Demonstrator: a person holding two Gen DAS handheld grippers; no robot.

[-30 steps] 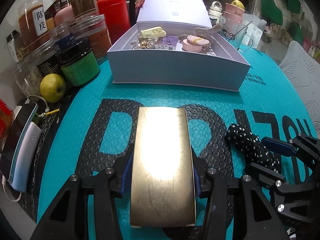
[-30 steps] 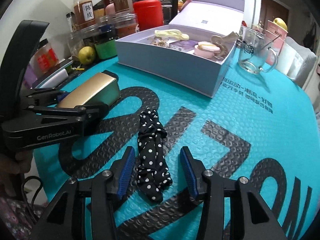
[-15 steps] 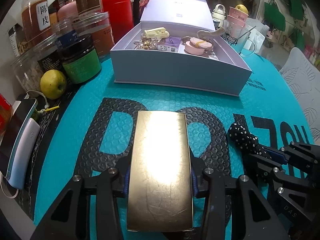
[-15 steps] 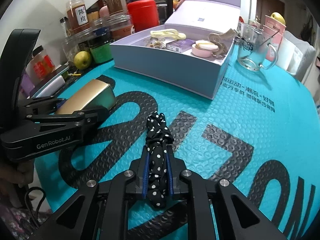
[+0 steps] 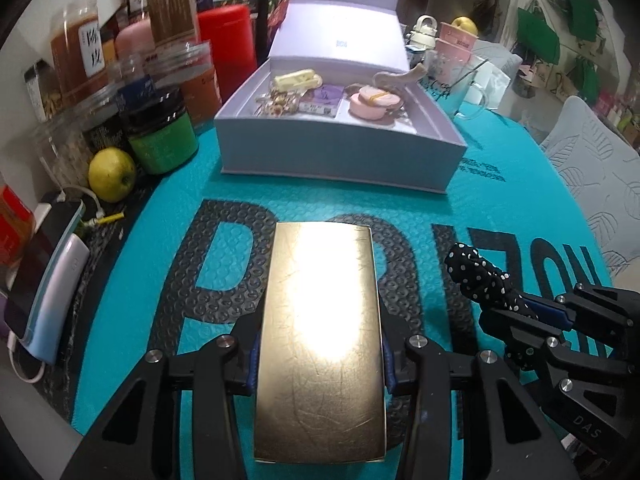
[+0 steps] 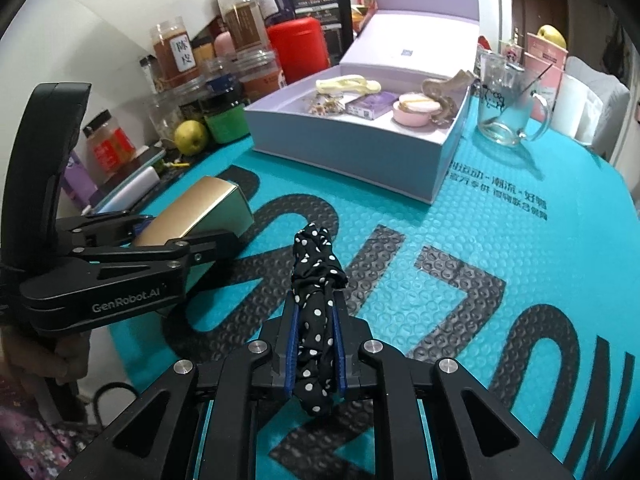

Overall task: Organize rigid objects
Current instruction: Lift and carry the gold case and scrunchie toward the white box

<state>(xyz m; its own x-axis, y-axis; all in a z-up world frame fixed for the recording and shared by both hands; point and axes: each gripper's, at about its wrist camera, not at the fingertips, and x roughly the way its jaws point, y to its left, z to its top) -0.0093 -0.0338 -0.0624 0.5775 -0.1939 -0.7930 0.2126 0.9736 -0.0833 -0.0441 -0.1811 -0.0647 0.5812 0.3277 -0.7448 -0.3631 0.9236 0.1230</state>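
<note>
The left hand-held gripper (image 5: 320, 364) is clamped across the width of a gold metal case (image 5: 320, 340), its blue pads pressing the two long edges near the case's near end. In the right wrist view the case sits tilted in that grip, just left of the right tool, above the teal bubble-textured mat (image 6: 500, 240) that covers the table. The case looks stiff and smooth, probably slippery and with some weight, so a firm pinch across its flat sides, as here, seems the sound hold; its scratched top throws back a strong glare that hides any seam or hinge.

The right hand-held gripper (image 6: 314, 344) is fully closed on a black polka-dot fabric tie (image 6: 316, 280), which is soft, light and knotted, and bunches between the pads; its far end stands up past the fingertips and its near end hangs below them. It will likely flop rather than slip.

The open lilac box (image 5: 340, 152), well beyond both tools at the far side of the mat, is judged to be the goal; it already holds a pink round compact (image 5: 374, 102), a cream clip (image 5: 298, 80) and small trinkets too small to make out. Whether either held item clears the mat cannot be told for sure. The box's near floor is hidden behind its front wall.
</note>
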